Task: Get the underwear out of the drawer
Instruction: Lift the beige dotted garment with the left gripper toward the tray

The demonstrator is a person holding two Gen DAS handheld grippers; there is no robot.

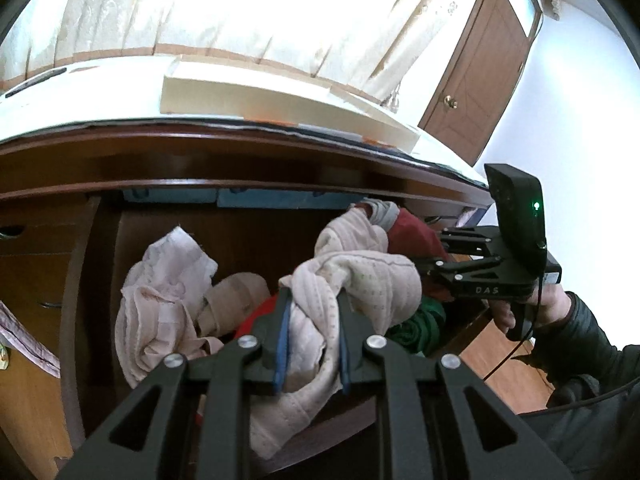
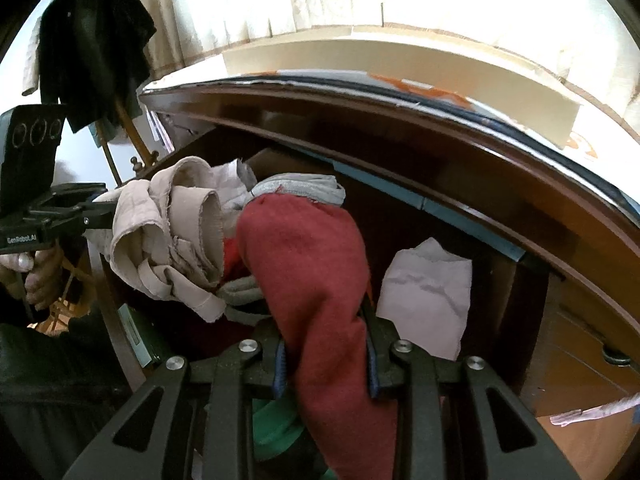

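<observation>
The open wooden drawer (image 1: 100, 264) under the desk holds a heap of underwear. My left gripper (image 1: 313, 296) is shut on a pale pink dotted garment (image 1: 360, 280), lifted above the heap. My right gripper (image 2: 326, 320) is shut on a dark red garment with a grey waistband (image 2: 308, 256), also lifted. In the left wrist view the right gripper (image 1: 424, 264) reaches in from the right behind the pink garment. In the right wrist view the left gripper (image 2: 100, 212) comes in from the left with beige-pink cloth (image 2: 172, 232) bunched on it.
More clothes lie in the drawer: a pale pink piece (image 1: 160, 292) at left, a beige piece (image 1: 236, 292), green cloth (image 1: 420, 320), a white-lilac piece (image 2: 428, 292). The desk edge (image 1: 240, 132) overhangs the drawer, with a cream box (image 1: 260, 96) on top. A brown door (image 1: 480, 72) stands at right.
</observation>
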